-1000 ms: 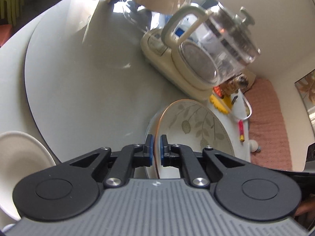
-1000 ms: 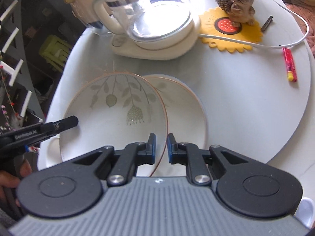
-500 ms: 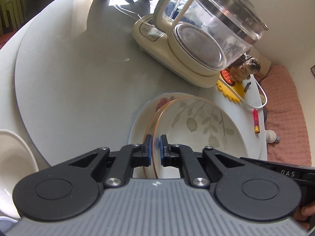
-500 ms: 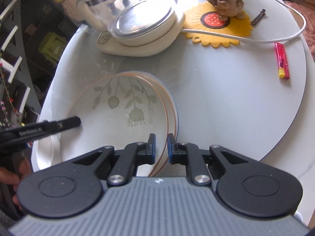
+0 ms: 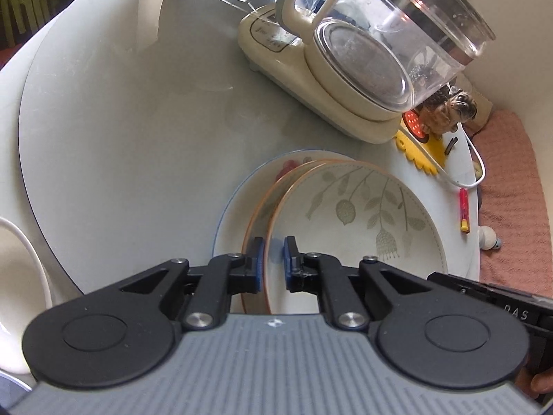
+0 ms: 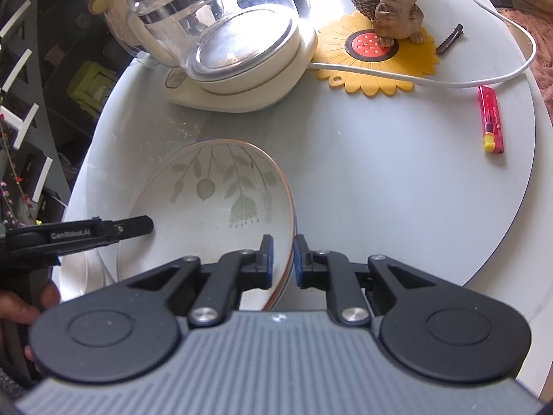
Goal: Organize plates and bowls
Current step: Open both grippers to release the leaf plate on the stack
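Observation:
A cream plate with a leaf pattern and an orange rim (image 5: pixel 363 214) (image 6: pixel 214 186) lies over a stack of two plates: a second orange-rimmed plate (image 5: pixel 276 186) and a blue-rimmed plate (image 5: pixel 242 193). My left gripper (image 5: pixel 273 259) is at the leaf plate's near rim. Its jaws are opening, and the rim stands between the pads with a gap on the right side. My right gripper (image 6: pixel 283 256) is shut on the opposite rim. In the right wrist view one of the left gripper's fingers (image 6: pixel 131 225) reaches in over the plate's left edge.
A glass kettle on a cream base (image 5: pixel 363 69) (image 6: pixel 224 41) stands just behind the stack on the round grey table (image 5: pixel 138 121). A dog figurine (image 6: pixel 397 10) on a sunflower mat (image 6: pixel 380 72), a white cable, a hair clip and a red lighter (image 6: pixel 490 121) lie to the right. A white bowl (image 5: pixel 17 276) sits at the far left.
The leaf plate moved across and down until it covers the other plates. The left jaws have parted slightly around its rim. The right grip is unchanged.

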`<state>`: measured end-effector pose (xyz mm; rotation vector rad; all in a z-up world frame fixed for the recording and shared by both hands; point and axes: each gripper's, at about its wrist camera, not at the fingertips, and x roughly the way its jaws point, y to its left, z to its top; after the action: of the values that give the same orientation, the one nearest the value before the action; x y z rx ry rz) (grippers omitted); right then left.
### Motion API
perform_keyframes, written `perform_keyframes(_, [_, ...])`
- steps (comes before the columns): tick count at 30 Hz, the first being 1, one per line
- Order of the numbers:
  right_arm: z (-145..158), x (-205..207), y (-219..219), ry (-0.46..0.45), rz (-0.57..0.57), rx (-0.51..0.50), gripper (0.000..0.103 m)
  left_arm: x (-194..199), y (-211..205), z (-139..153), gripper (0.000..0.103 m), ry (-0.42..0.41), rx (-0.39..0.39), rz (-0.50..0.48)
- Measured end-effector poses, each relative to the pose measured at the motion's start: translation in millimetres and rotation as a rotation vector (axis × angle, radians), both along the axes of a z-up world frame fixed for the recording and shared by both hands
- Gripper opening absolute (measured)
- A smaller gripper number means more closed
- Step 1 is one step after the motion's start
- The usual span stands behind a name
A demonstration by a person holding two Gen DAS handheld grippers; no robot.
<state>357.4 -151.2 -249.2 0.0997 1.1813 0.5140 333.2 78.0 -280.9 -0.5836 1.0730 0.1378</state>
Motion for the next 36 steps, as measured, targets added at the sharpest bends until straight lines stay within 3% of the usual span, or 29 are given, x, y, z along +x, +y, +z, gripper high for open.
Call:
perform_keyframes(4, [-0.5,-1.8,3.0,-0.006,-0.004,-0.021,0.015,4.2,-1.6,-0.5,0.012,0.01,0.004,-0.018])
perform_keyframes(9, [-0.6,-1.0,8.3,-0.028,0.01,-0.06,0.015,5.6,3.6,-4.3,0.014,0.024,-0.046,0.001])
perform_keyframes(18, [3.4,-8.2,24.1,-0.111,0.065,-0.171,0.009,4.7,15.3,-4.4,0.029,0.05,-0.14,-0.015])
perform_keyframes(20, [2.0,-6.5,24.8,-0.103,0.067,-0.17,0.009,4.4,14.2,-2.3,0.042,0.064,-0.158,-0.05])
perform_keyframes(21, [1.7,-6.7,25.7,-0.106,0.072,-0.175,0.009,3.2,13.8,-0.7,0.043,0.071,-0.163,-0.058])
perform_keyframes(36, [-1.3,-15.9,38.8,-0.182,0.123,-0.234,0.01,-40.2,16.0,32.6,0.043,0.065,-0.165,-0.014])
